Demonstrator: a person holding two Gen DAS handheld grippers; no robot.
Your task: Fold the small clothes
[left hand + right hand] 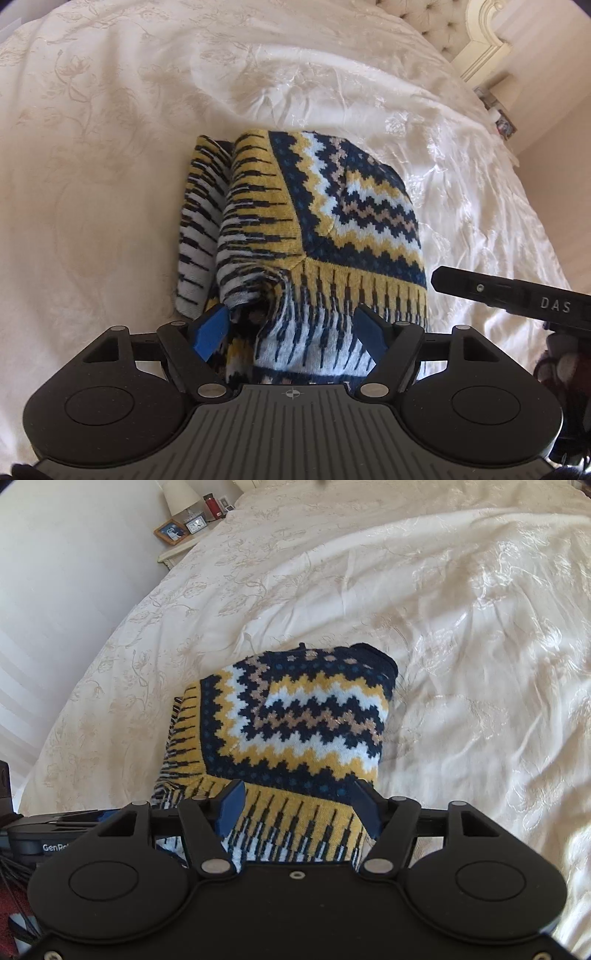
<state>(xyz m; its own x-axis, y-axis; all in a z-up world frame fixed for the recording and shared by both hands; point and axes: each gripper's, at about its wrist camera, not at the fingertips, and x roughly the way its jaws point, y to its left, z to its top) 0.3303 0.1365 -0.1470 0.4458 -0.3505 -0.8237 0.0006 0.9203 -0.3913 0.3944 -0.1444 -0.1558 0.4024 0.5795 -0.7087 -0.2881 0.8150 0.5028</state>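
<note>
A knitted sweater (332, 206) in navy, yellow and white zigzags lies folded into a compact bundle on the cream bedspread (110, 166). In the left wrist view its striped near edge bunches up between the wide-apart blue pads (210, 332) of my left gripper (291, 314), which is open. My right gripper (299, 794) is open too and hovers over the sweater (306, 720) at its yellow-striped near hem. The right gripper's black body (517, 299) shows at the right edge of the left wrist view.
The bedspread (461, 627) stretches wide on all sides of the sweater. A bedside table (177, 550) with a photo frame, a clock and a red jar stands at the far left. A tufted headboard (436, 18) is at the far right.
</note>
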